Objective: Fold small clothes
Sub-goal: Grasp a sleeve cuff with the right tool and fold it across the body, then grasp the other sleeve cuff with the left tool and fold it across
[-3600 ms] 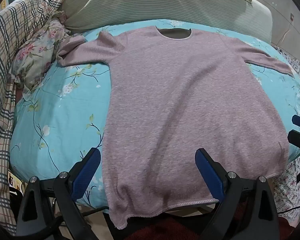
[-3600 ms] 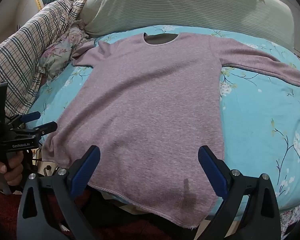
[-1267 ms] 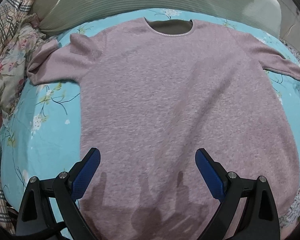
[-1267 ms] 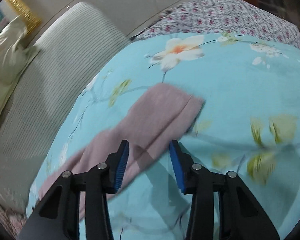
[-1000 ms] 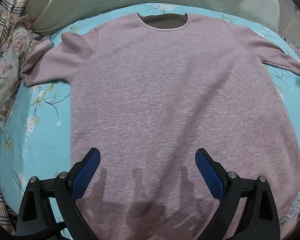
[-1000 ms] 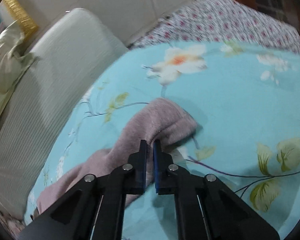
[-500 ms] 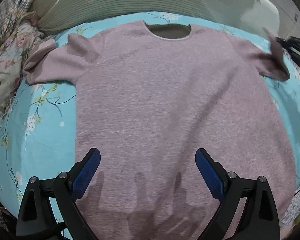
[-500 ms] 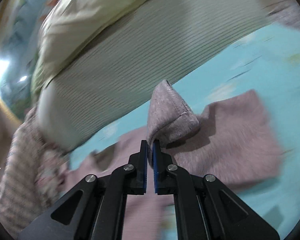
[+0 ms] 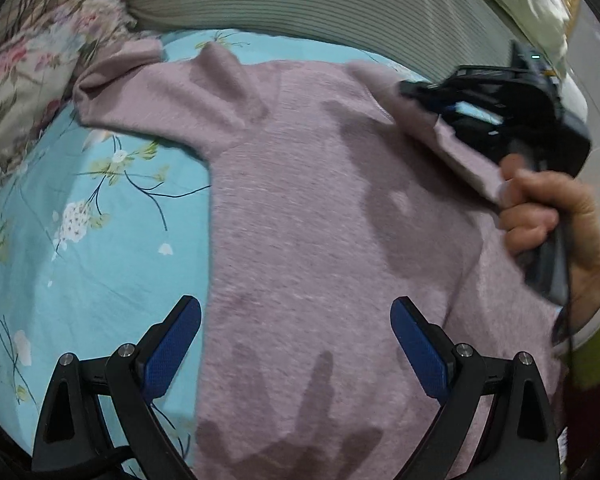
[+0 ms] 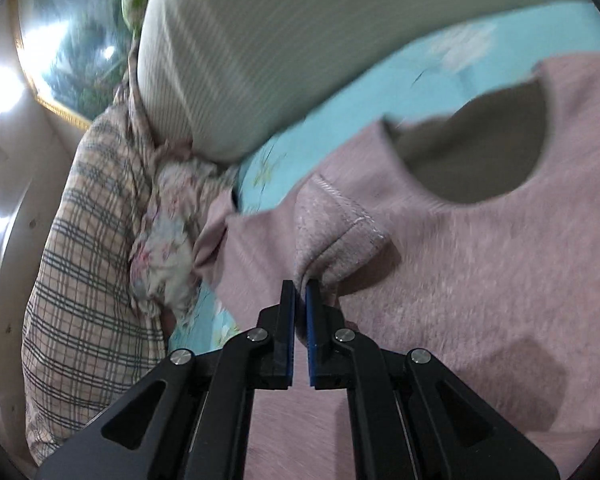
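Observation:
A mauve long-sleeved top (image 9: 320, 220) lies flat on a turquoise flowered bedsheet (image 9: 80, 240). My right gripper (image 10: 300, 294) is shut on the cuff of the top's right sleeve (image 10: 332, 224), lifted over the chest below the neck opening (image 10: 472, 152). In the left wrist view that right gripper (image 9: 424, 98), held by a hand (image 9: 552, 216), carries the sleeve (image 9: 456, 148) across the top's upper right. My left gripper (image 9: 296, 344) hangs open above the top's lower body with nothing between its fingers. The left sleeve (image 9: 140, 92) lies spread toward the upper left.
A long striped grey-green pillow (image 9: 320, 4) runs along the back of the bed. A flowered cloth (image 9: 24, 80) and a plaid blanket (image 10: 84, 248) are bunched at the left. A framed picture (image 10: 76, 40) hangs on the wall.
My right gripper has carried the pinched sleeve cuff from the bed's right side leftward over the top's chest. My left gripper stayed open and drifted slightly sideways and rolled.

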{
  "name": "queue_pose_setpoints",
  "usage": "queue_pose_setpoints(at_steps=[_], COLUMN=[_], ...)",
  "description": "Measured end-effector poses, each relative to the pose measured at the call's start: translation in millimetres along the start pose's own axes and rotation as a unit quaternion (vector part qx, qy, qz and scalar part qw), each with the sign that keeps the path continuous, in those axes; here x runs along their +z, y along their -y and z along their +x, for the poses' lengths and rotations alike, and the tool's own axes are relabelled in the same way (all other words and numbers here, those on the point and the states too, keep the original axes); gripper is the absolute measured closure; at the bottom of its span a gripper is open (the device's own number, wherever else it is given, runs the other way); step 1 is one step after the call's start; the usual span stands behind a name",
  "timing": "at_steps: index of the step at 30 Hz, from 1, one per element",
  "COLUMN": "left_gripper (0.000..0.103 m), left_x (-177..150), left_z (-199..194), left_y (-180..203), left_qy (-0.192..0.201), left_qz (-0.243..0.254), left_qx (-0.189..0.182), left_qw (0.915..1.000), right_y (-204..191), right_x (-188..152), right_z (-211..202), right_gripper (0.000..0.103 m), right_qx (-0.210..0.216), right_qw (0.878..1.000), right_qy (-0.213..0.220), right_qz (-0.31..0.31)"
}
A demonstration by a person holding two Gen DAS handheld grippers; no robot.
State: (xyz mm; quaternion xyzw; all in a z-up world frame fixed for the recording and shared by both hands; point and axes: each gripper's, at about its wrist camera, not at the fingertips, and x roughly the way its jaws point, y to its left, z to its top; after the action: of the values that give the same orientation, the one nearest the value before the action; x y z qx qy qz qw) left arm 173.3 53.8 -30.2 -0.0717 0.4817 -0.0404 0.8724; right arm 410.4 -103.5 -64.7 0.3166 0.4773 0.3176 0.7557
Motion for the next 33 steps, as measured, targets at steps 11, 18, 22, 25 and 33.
queue_pose_setpoints(at_steps=[11, 18, 22, 25, 33], left_gripper=[0.007, 0.007, 0.011, 0.03, 0.099], left_x=[30, 83, 113, 125, 142], left_z=[24, 75, 109, 120, 101], left_y=[-22, -11, -12, -17, -17], left_qy=[0.003, -0.001, -0.008, 0.005, 0.094], left_qz=[-0.035, -0.044, -0.062, -0.074, -0.058], left_qx=[-0.052, -0.074, -0.064, -0.069, -0.074], left_qw=[0.998, 0.9963, 0.996, 0.9949, 0.9912], right_y=[-9, -1, 13, 30, 70], right_x=[-9, -14, -27, -39, -44], right_z=[67, -14, -71, -115, -213], right_gripper=[0.071, 0.067, 0.067, 0.067, 0.067], right_qx=[0.014, 0.017, -0.011, -0.04, -0.171], right_qw=[0.998, 0.999, 0.998, 0.994, 0.969], right_qy=[-0.057, 0.016, 0.056, 0.09, 0.173], right_qz=[0.035, 0.029, 0.03, 0.036, 0.038])
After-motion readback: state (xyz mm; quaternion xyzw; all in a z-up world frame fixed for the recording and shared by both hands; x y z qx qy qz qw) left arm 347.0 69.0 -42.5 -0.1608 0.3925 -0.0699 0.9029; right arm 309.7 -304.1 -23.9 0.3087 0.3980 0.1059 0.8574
